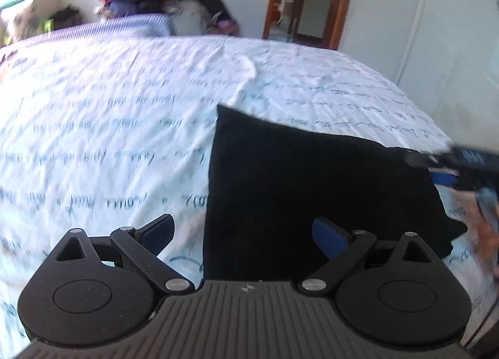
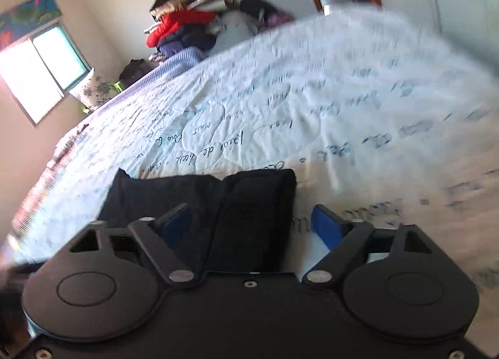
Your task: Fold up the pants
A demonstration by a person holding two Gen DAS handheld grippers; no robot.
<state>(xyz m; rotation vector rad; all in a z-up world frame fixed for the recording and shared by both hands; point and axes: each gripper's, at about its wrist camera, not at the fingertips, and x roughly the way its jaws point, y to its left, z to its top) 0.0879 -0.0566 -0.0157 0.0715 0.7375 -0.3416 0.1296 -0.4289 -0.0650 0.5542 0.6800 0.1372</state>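
1. The folded black fabric pants [image 1: 299, 190] lie flat on the white quilted bedspread with dark handwriting print [image 1: 109, 115], near the bed's close edge.
2. The left hand-held gripper [image 1: 243, 232] hovers over the pants' near-left edge, blue pads spread, pinching nothing.
3. The right hand-held gripper [image 2: 255, 223] is spread too (view blurred), pants between its fingers, pads apart from the cloth.

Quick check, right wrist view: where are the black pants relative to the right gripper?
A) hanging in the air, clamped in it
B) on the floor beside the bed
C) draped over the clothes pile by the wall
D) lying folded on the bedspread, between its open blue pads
D: the black pants lie folded on the white bedspread, with the right gripper open around them, pads not pressing.
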